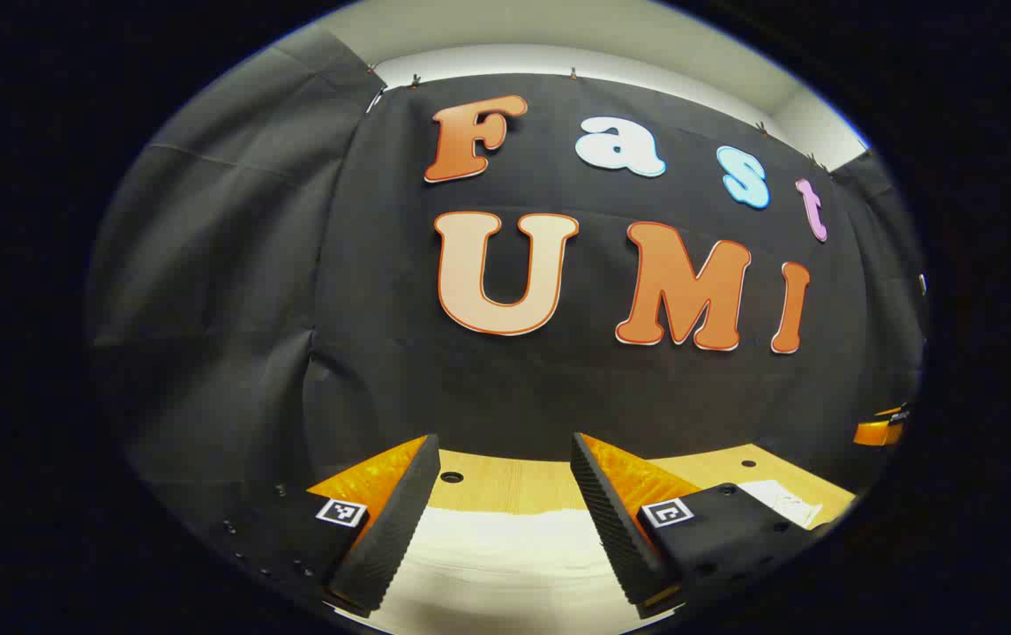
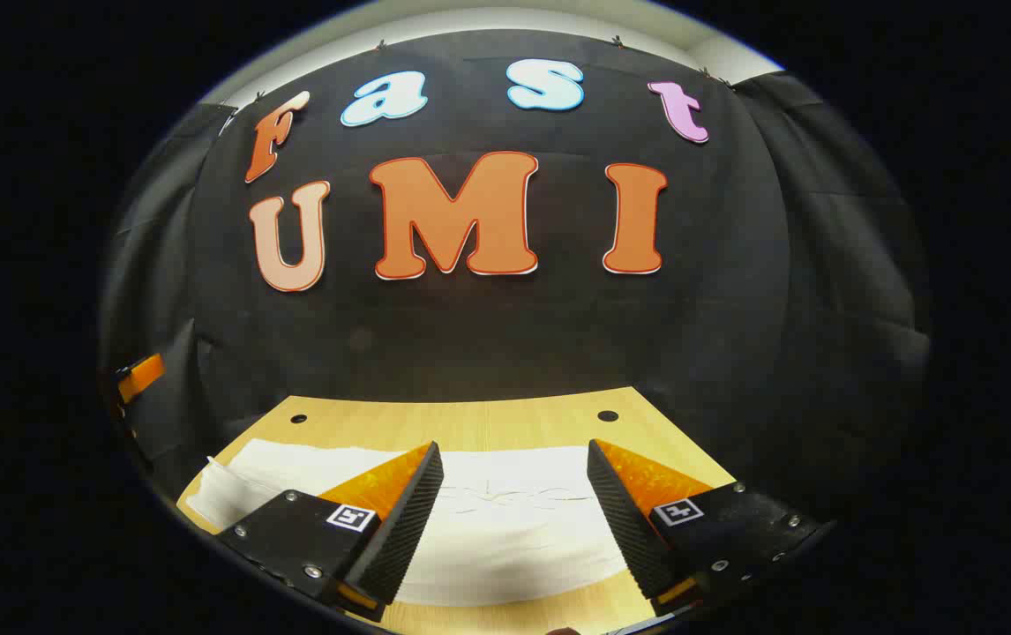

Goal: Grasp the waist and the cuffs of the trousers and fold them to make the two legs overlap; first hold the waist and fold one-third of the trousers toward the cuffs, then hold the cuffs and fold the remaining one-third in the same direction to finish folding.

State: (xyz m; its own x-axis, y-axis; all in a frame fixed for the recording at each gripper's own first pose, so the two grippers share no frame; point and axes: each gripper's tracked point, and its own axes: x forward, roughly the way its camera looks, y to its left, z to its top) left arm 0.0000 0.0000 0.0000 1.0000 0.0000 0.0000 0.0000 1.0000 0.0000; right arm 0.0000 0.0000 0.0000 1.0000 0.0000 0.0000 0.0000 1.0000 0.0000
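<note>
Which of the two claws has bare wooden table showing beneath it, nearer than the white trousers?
The right claw: table shows below the trousers. The left claw has only cloth there.

The left tool point(image 1: 503, 520) and right tool point(image 2: 514, 525) each have two wedge-shaped fingers with ribbed inner pads, black screw-studded blocks, and small square black-and-white markers.

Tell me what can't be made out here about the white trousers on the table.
- Left gripper view: the white trousers run off the lower edge between the open jaws; waist or cuffs, cannot tell.
- Right gripper view: the trousers pass behind both fingers; the far-left end by the wooden table is too small to read.
</note>
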